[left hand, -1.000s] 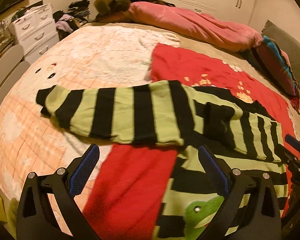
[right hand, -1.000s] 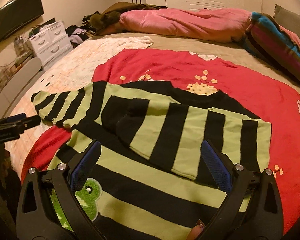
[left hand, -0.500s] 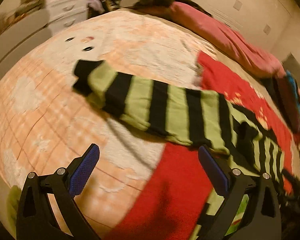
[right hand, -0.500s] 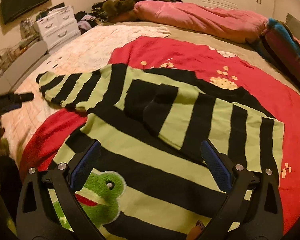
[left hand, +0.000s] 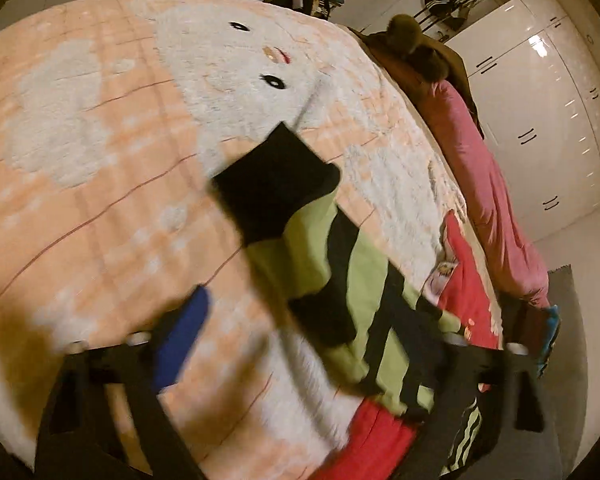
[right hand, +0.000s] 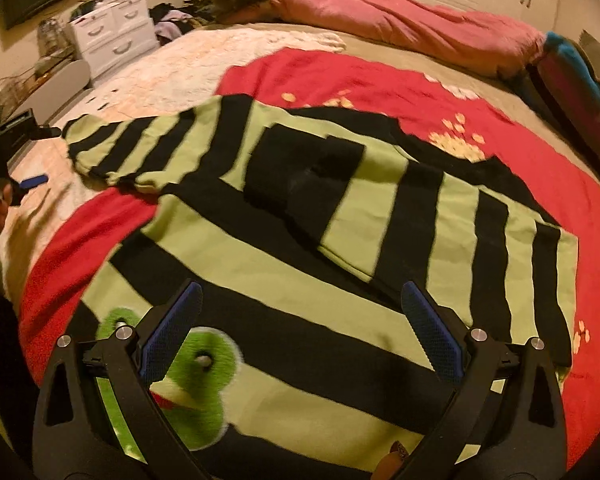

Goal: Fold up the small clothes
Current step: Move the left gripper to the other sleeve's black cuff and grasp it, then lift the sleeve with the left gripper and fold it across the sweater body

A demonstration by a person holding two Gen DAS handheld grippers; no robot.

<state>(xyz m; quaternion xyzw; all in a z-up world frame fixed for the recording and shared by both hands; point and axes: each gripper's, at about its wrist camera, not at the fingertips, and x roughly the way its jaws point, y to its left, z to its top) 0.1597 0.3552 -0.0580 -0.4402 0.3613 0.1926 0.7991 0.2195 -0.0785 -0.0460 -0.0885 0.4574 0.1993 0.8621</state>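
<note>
Since the earlier frames the left claw (left hand: 300,344) had swung away from the sweater's body toward the outstretched sleeve (left hand: 324,264), and its view had rolled and blurred, so that the sleeve's black cuff now sat near the centre of the frame instead of at the left. The right claw (right hand: 300,328) had shifted only a little, drawing closer over the frog patch (right hand: 188,384).

In the left wrist view the claw was tilted, its blue pad (left hand: 180,340) at lower left and the other finger smeared at lower right; the fingers stood wide apart, gripping nothing, above the peach-and-white blanket (left hand: 100,160) just short of the sleeve. In the right wrist view the left claw showed at the far left edge, near the sleeve's end.

The right claw hovered level over the lower front of the striped green-and-black sweater (right hand: 340,220), fingers spread wide, clamped on nothing. The sweater lay flat on the red blanket (right hand: 380,80) across the bed, one sleeve folded over its chest, the other stretched toward the upper left.
</note>
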